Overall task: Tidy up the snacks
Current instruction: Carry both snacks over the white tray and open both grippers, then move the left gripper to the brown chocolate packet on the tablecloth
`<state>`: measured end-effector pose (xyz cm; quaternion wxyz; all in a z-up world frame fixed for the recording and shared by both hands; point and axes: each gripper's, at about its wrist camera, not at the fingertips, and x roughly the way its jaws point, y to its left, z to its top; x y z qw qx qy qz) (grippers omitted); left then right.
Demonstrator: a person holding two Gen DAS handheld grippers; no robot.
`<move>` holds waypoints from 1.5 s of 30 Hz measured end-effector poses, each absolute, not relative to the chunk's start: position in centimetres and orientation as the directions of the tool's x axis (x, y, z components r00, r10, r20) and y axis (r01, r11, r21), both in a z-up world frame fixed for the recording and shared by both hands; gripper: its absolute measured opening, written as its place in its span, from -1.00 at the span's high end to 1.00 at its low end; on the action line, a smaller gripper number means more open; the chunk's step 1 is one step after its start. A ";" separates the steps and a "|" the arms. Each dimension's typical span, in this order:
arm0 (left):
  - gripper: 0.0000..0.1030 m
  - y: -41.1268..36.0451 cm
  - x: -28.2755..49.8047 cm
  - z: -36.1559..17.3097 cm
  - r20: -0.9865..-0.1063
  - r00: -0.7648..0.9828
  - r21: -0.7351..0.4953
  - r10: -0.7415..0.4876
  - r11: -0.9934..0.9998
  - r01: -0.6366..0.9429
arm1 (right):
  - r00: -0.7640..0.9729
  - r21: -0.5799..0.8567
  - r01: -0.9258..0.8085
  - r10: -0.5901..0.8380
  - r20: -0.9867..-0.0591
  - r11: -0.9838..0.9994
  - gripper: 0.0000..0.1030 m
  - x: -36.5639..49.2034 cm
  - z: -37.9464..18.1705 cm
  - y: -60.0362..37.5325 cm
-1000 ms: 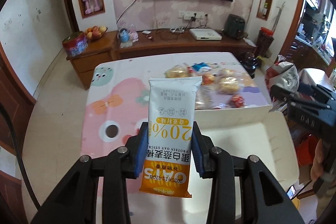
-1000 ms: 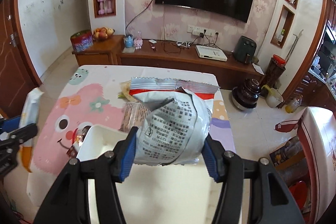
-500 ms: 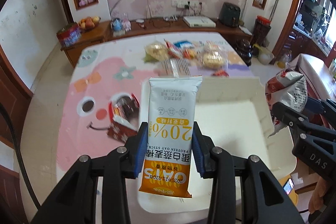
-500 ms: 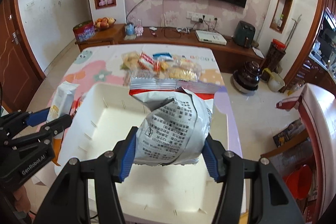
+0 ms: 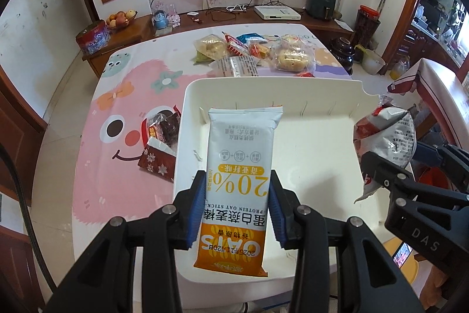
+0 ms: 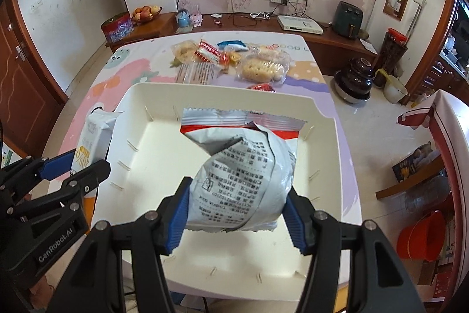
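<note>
My left gripper (image 5: 236, 195) is shut on a white and orange oat stick packet (image 5: 239, 184), held above the left part of the white bin (image 5: 272, 87). My right gripper (image 6: 236, 206) is shut on a crumpled silver and red snack bag (image 6: 243, 166), held above the middle of the white bin (image 6: 222, 91). The bag also shows at the right in the left wrist view (image 5: 384, 143). The packet and the left gripper show at the left in the right wrist view (image 6: 93, 137). The bin's inside is bare.
A pile of loose snack packets (image 5: 255, 55) lies on the pink cartoon tablecloth (image 5: 117, 107) beyond the bin. Two red wrapped snacks (image 5: 159, 143) lie left of the bin. A wooden TV cabinet (image 5: 263, 19) stands behind the table. A red bucket (image 6: 422, 236) sits on the floor right.
Both grippers have moved forward and lower over the white bin, carrying their snacks. The bin now fills more of both views. Neither grip has changed.
</note>
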<state>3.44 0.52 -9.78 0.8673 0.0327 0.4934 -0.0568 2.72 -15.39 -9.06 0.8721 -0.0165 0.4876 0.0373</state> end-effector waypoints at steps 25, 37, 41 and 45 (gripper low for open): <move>-0.74 0.1 2.8 -9.5 -0.853 0.518 0.024 -0.060 0.988 0.154 | 0.455 0.098 -0.035 0.103 -0.885 0.995 -0.22 2.7 -11.0 -16.5; -0.74 1.4 2.5 -9.2 -0.844 0.534 0.014 -0.043 0.995 0.103 | 0.439 0.098 -0.077 0.121 -0.890 0.992 -0.22 2.4 -11.2 -15.3; -0.74 3.1 2.5 -8.9 -0.839 0.543 -0.005 -0.027 0.999 0.043 | 0.431 0.082 -0.114 0.124 -0.894 0.990 -0.22 2.5 -11.2 -14.3; -0.74 5.2 2.7 -8.5 -0.833 0.553 -0.007 -0.006 1.000 0.000 | 0.435 0.067 -0.156 0.129 -0.891 0.985 -0.22 3.1 -10.6 -13.2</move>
